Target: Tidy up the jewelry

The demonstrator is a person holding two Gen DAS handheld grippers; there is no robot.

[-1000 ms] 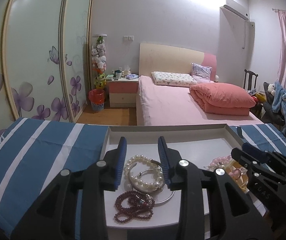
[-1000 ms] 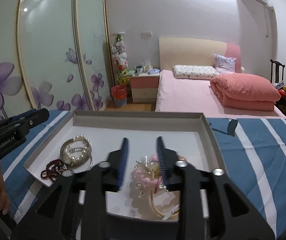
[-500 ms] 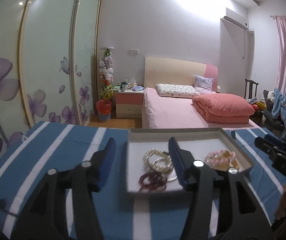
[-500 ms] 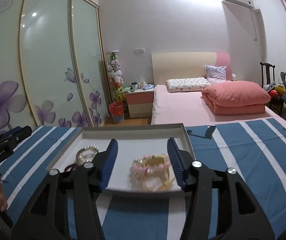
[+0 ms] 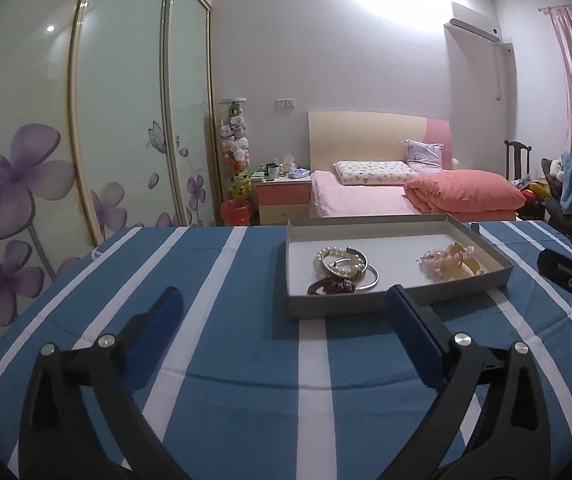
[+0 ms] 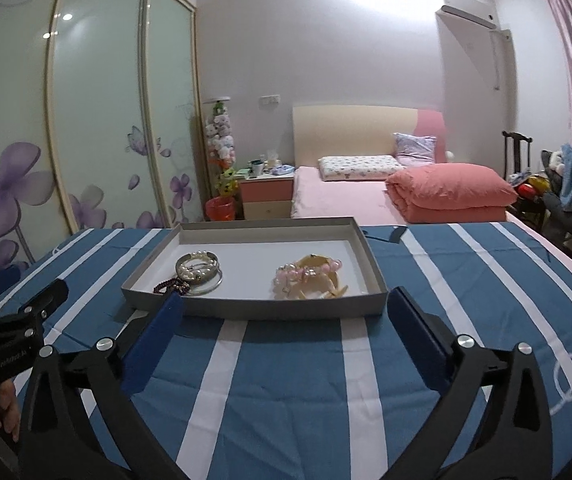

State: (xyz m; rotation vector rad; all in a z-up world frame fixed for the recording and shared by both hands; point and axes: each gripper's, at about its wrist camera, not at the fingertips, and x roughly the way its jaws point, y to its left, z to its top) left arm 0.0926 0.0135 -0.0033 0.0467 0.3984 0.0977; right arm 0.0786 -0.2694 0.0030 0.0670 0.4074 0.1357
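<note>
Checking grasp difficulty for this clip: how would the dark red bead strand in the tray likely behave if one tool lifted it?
The red bead strand lies in loose bunched loops, so it is probably floppy and would dangle. Its small round beads may slip between flat pads. It touches the silver bangle and sits beside the pearl bracelet, so lifting it could drag them across the tray.

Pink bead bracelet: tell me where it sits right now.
In the right wrist view, the pink bead bracelet lies in the right half of the grey tray, resting against a yellow bangle, apart from the pearl bracelet on the left.
</note>
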